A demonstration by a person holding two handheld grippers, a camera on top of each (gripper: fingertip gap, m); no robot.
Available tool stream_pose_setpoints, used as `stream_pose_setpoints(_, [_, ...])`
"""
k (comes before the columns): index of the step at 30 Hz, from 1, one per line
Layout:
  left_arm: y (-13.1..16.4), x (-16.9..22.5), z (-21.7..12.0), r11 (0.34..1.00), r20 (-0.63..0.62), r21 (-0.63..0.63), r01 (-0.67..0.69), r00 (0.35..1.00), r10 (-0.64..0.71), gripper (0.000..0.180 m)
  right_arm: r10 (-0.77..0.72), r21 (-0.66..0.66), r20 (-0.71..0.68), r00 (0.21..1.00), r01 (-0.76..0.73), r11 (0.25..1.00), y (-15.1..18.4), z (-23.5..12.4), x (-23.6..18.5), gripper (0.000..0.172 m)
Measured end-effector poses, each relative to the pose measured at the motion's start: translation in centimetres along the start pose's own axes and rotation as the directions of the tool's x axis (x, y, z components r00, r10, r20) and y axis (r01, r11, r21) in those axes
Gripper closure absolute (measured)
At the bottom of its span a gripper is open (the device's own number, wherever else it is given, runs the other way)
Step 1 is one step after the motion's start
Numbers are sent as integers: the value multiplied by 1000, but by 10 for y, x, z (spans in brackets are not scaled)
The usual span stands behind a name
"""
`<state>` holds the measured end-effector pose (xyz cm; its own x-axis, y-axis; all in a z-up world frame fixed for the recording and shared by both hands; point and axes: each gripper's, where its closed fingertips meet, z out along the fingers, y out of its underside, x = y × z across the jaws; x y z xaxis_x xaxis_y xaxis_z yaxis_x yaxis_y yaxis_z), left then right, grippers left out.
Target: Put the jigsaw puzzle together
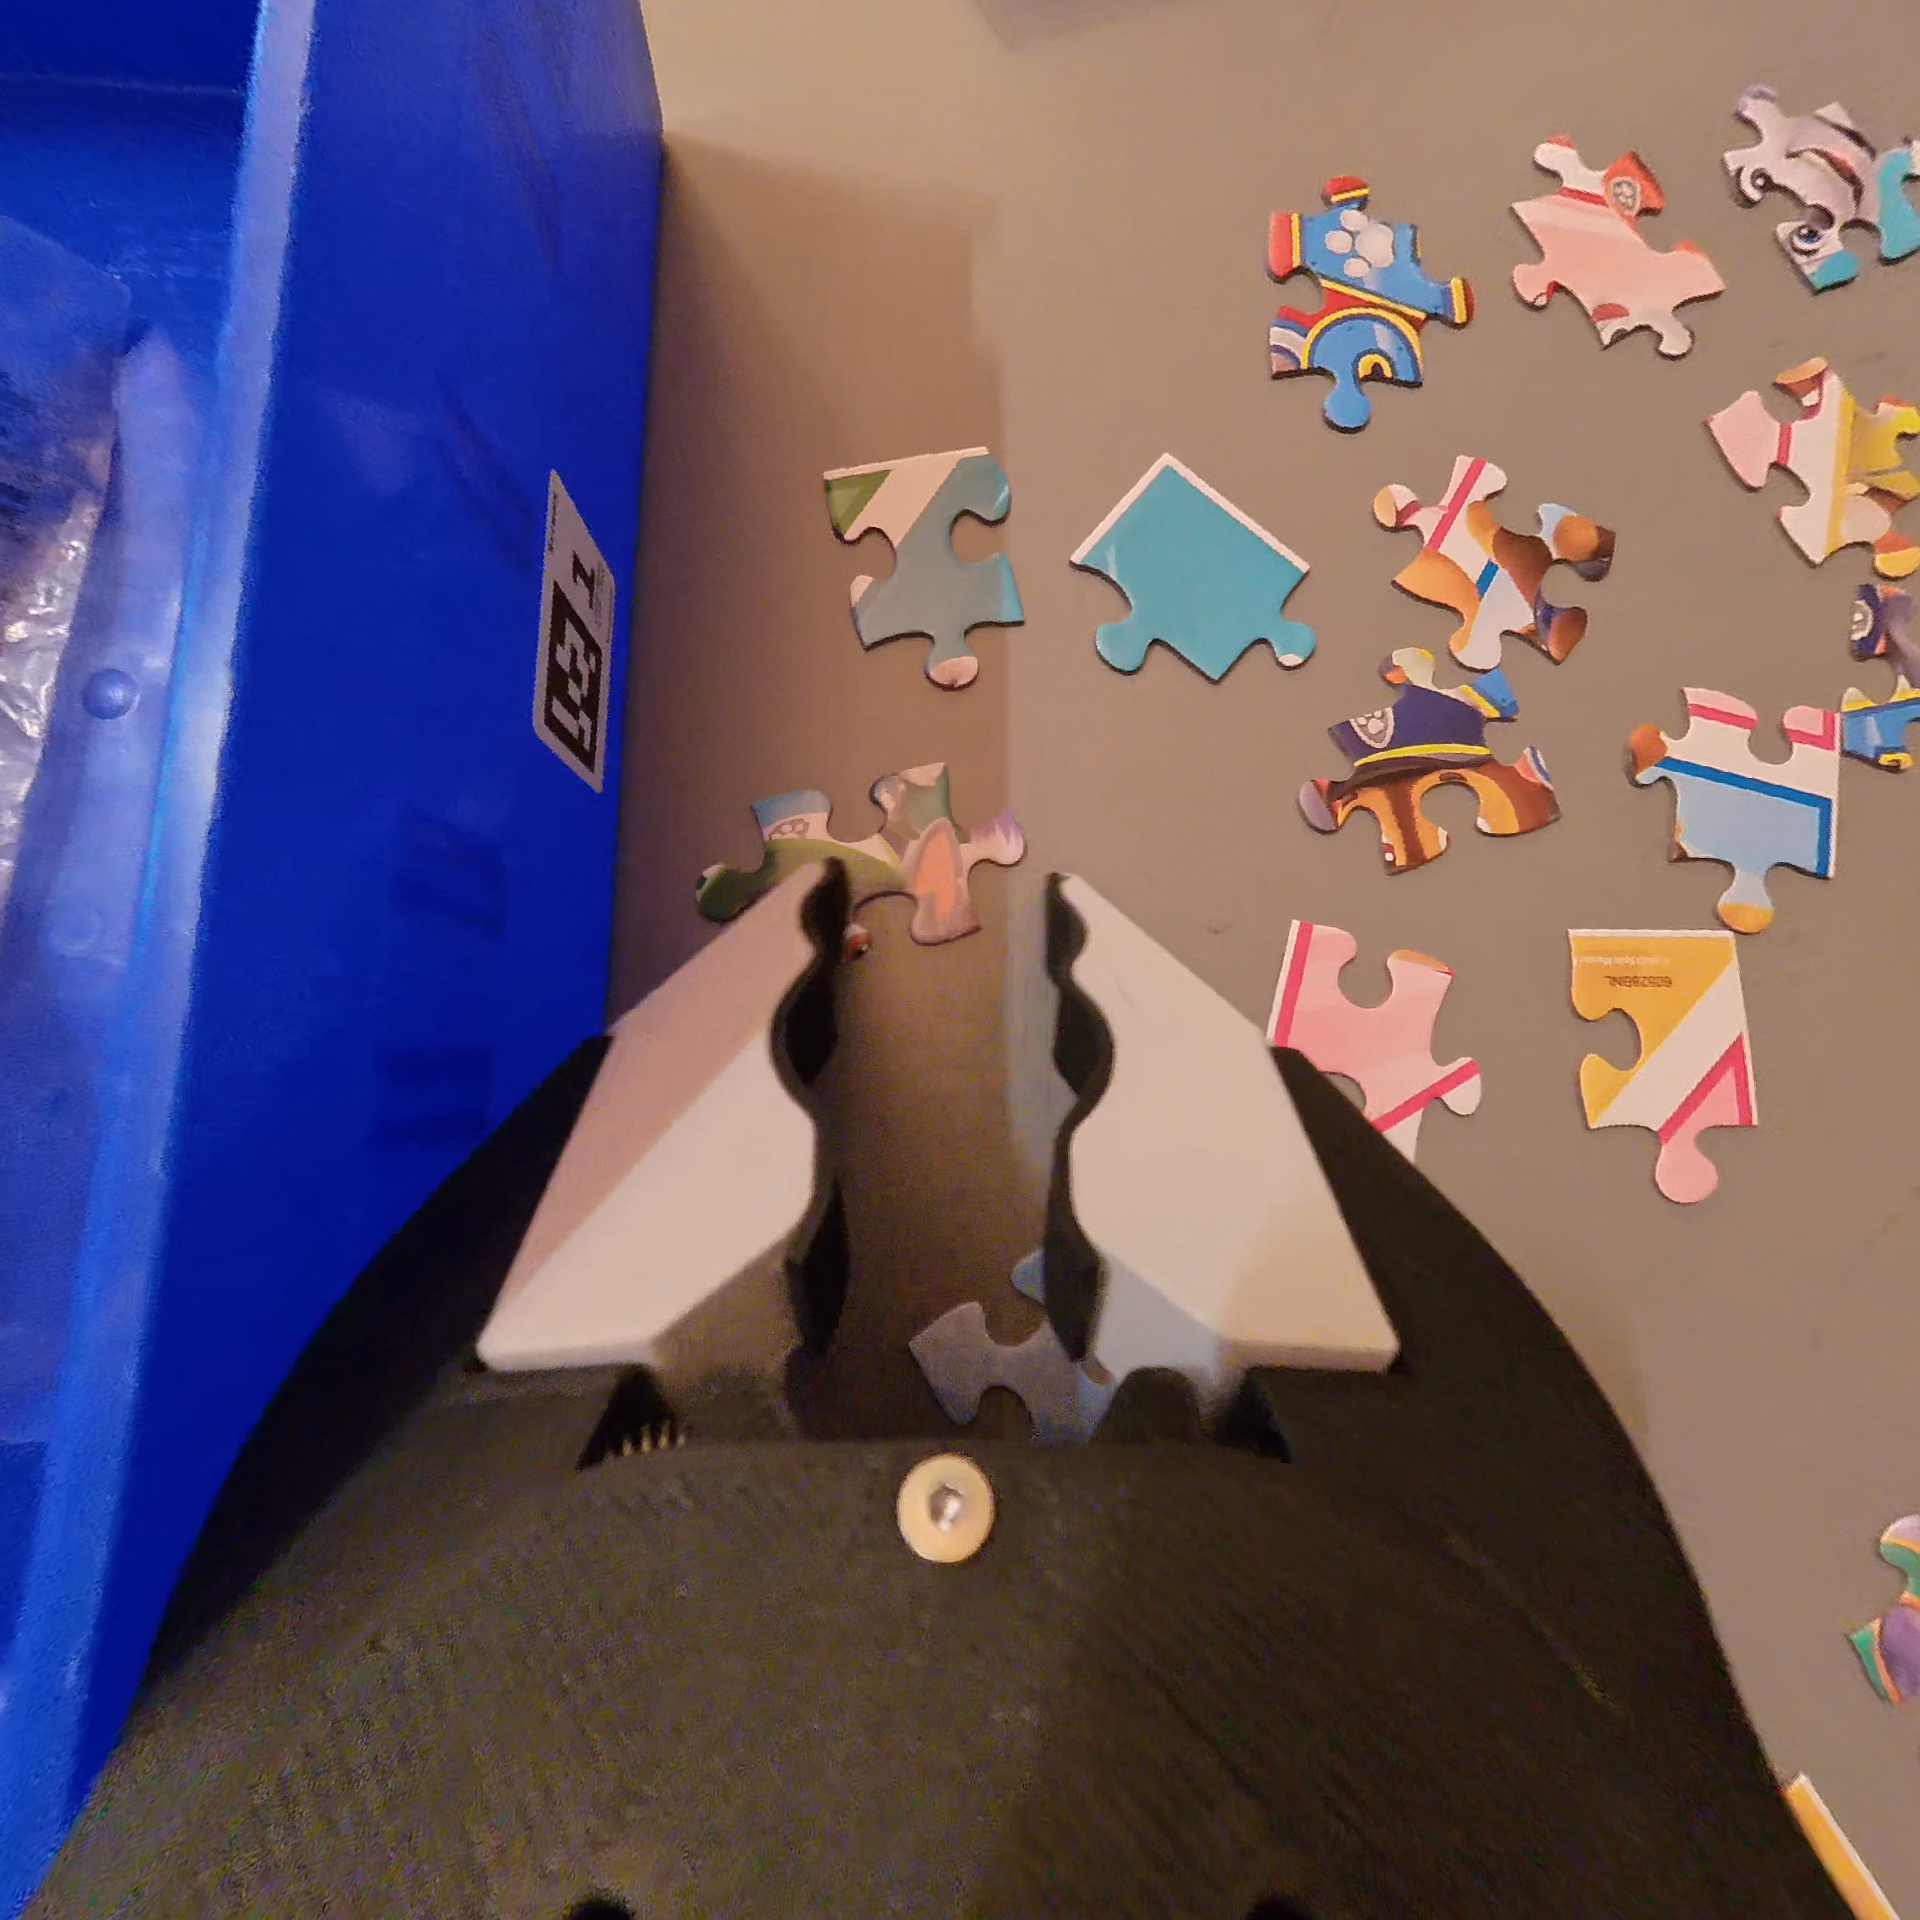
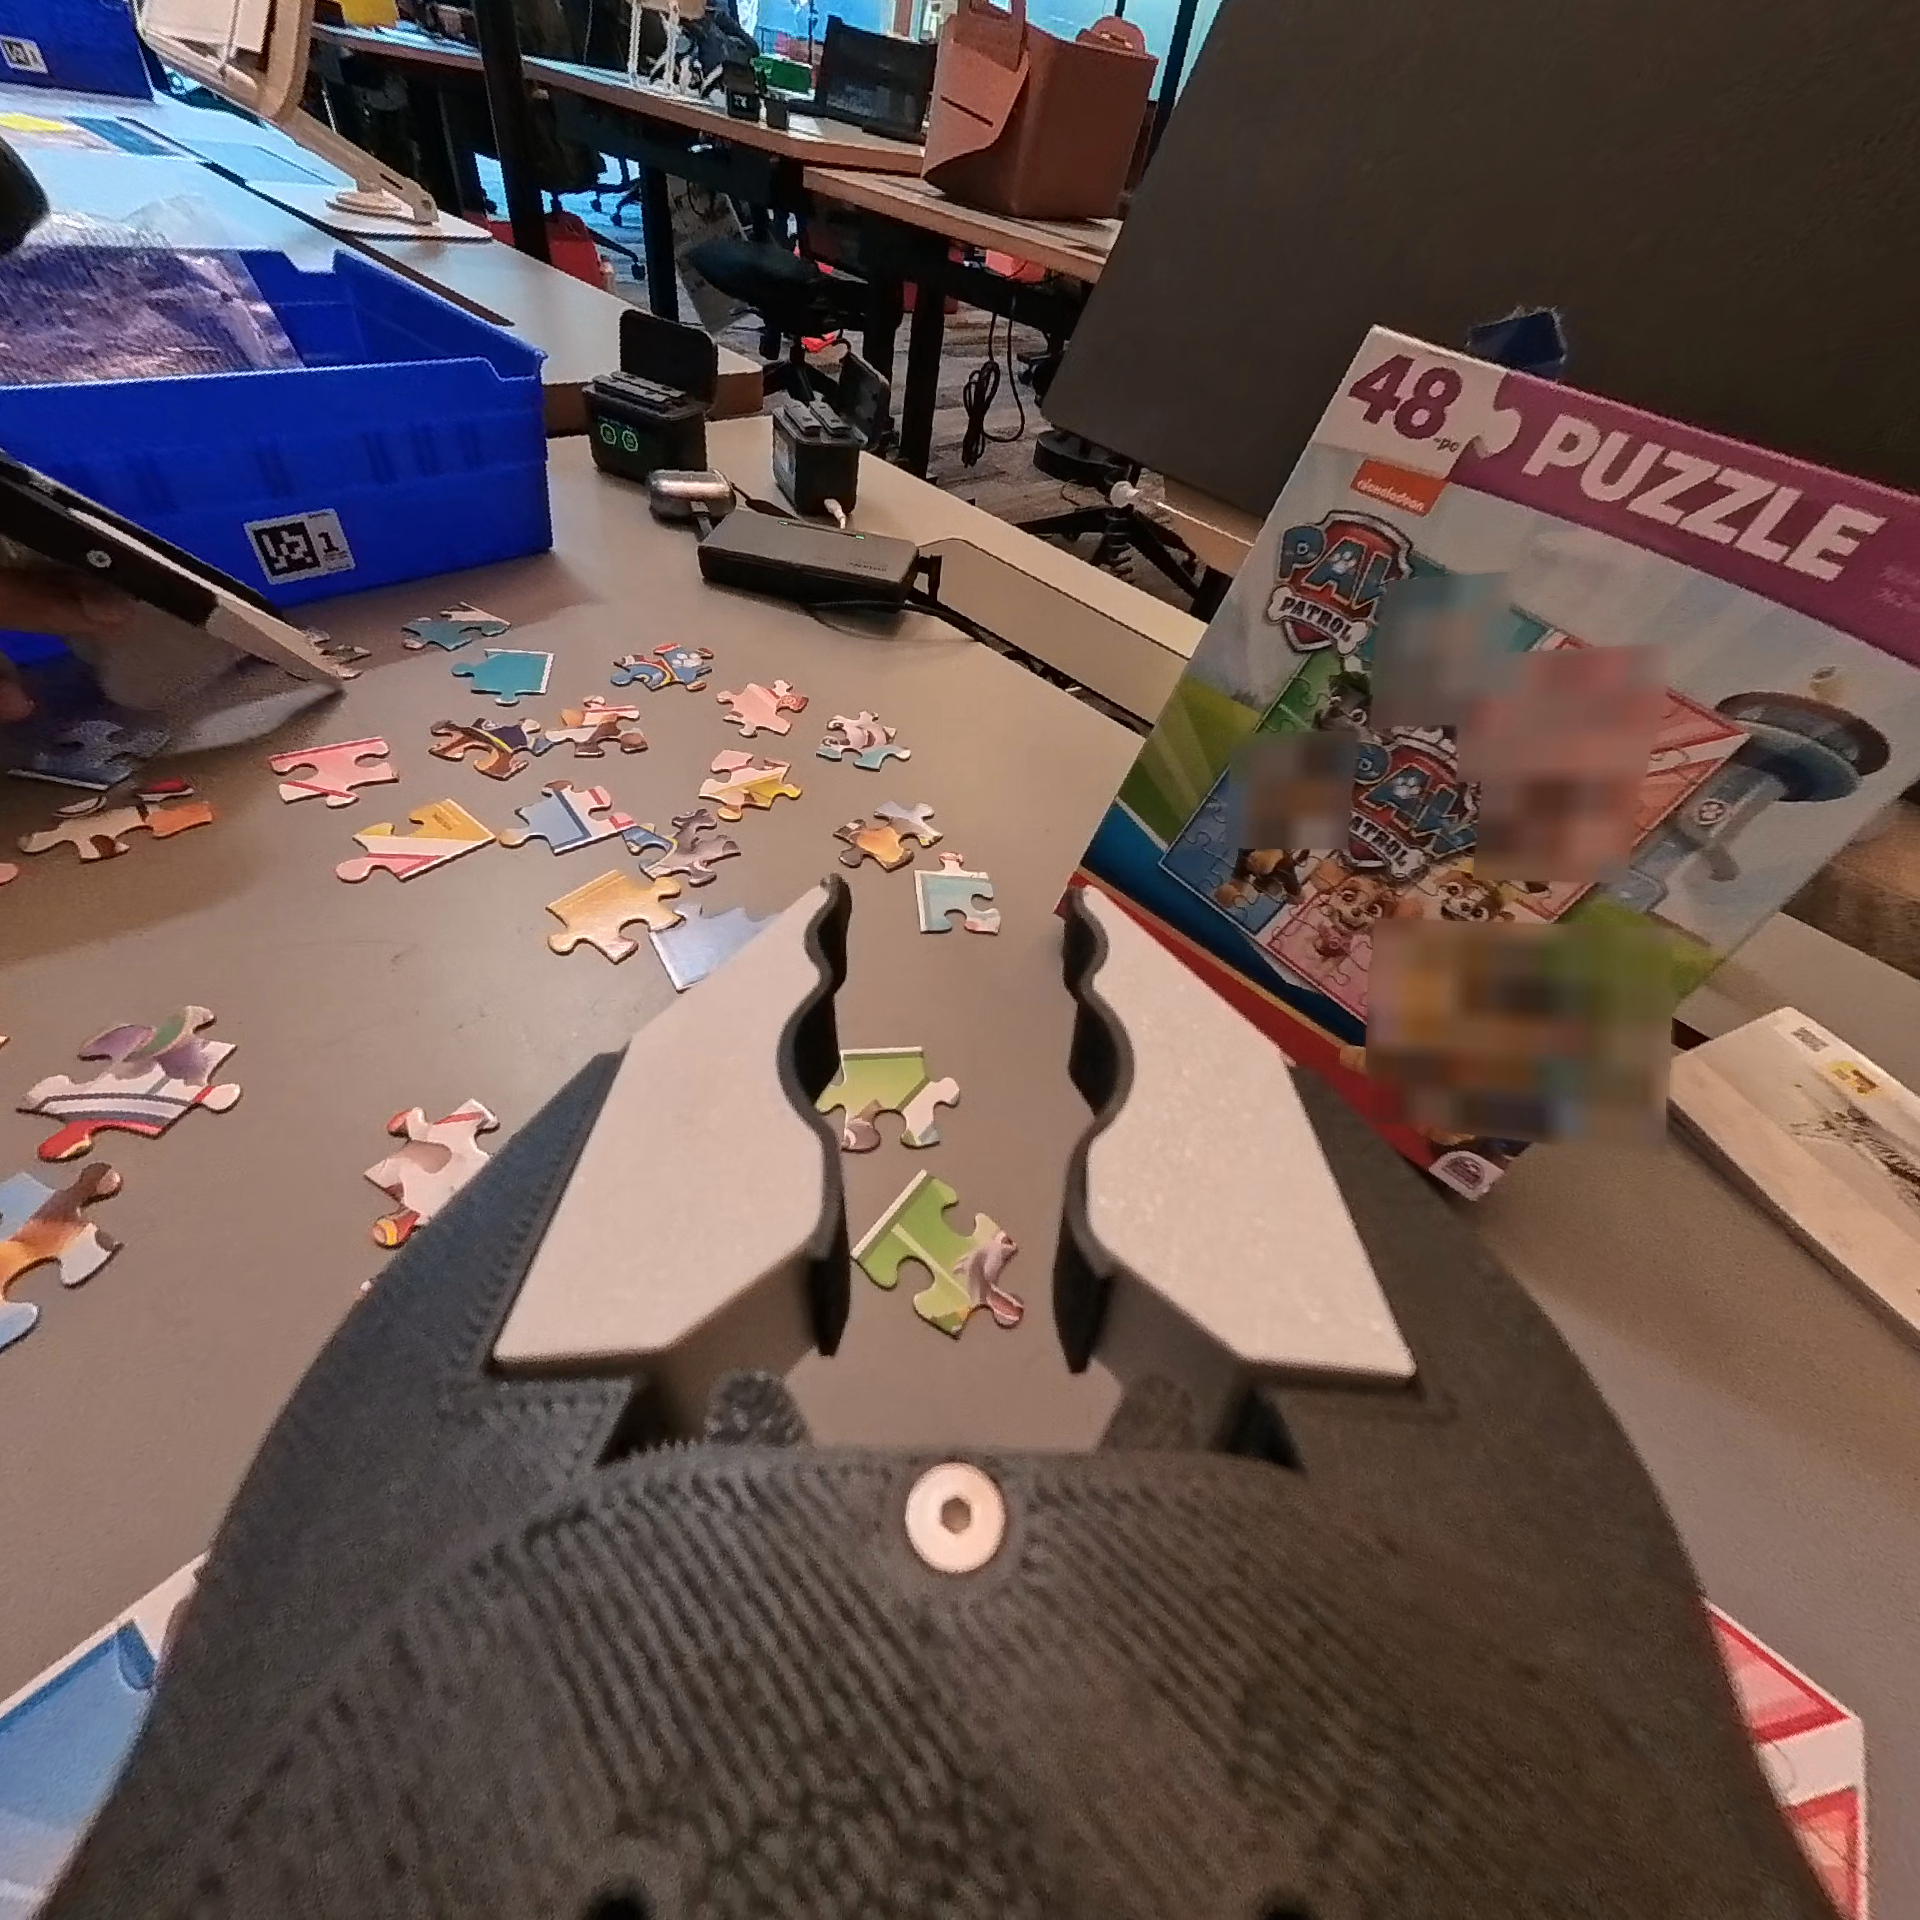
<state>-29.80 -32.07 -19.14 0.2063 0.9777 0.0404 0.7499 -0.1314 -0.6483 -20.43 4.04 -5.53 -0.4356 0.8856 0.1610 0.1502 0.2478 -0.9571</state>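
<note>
Several loose jigsaw pieces lie face up on the grey table (image 1: 1143, 810). My left gripper (image 1: 943, 883) points down at the table beside a blue bin (image 1: 416, 520), its jaws apart with nothing between the pads. A green, orange and purple piece (image 1: 914, 852) lies flat just ahead of its left fingertip (image 1: 769, 935). A blue-grey piece (image 1: 987, 1361) lies under the fingers' base. My right gripper (image 2: 956, 894) hovers open and empty over the table. Two green pieces (image 2: 883, 1096) (image 2: 935, 1252) lie on the table below the gap between its fingers.
The puzzle box (image 2: 1558, 727) stands tilted at the right. The blue bin (image 2: 260, 416) sits at the back left, with chargers and a black power brick (image 2: 805, 551) behind the pieces. A flat white board (image 2: 1818, 1143) lies at the far right. Tip to tip, the grippers are about 40 cm apart.
</note>
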Motion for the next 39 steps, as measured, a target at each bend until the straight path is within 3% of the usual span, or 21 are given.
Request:
stream_pose_setpoints(5, [-1, -6, 6, 999, 89, 2, 36, 995, -36, 109, -1, -8, 14, 1000, 1, 1000, 3, 4, -4, 131])
stream_pose_setpoints(11, [0, -5, 6, 997, 113, -3, 74, 991, -73, 105, -21, -11, 11, 1000, 21, 1000, 3, 4, -5, 131])
stream_pose_setpoints(14, [2, 10, 3, 999, 29, -27, 30, 999, -29, 113, -17, -7, 11, 1000, 17, 1000, 2, 3, -5, 131])
stream_pose_setpoints(16, [4, 36, -3, 998, -124, -55, 5, 992, -12, 125, -17, -6, 9, 1000, 17, 1000, 2, 2, -4, 131])
stream_pose_setpoints(18, [5, 54, -10, 997, -254, -77, 20, 966, -39, 120, -22, -6, 4, 1000, 22, 1000, 2, 1, -3, 131])
stream_pose_setpoints(24, [-20, 38, -19, 996, -203, 77, 42, 979, -26, 116, -12, -1, 0, 1000, 12, 1000, 2, 0, 0, 131])
stream_pose_setpoints(30, [3, 31, 3, 995, -101, -24, -98, 990, 95, 115, -25, -12, 5, 1000, 25, 1000, 5, 3, -2, 131])
stream_pose_setpoints(39, [4, 45, 1, 983, -141, -17, -180, 974, 176, 155, -18, -10, 6, 1000, 18, 1000, 5, 3, -2, 131])
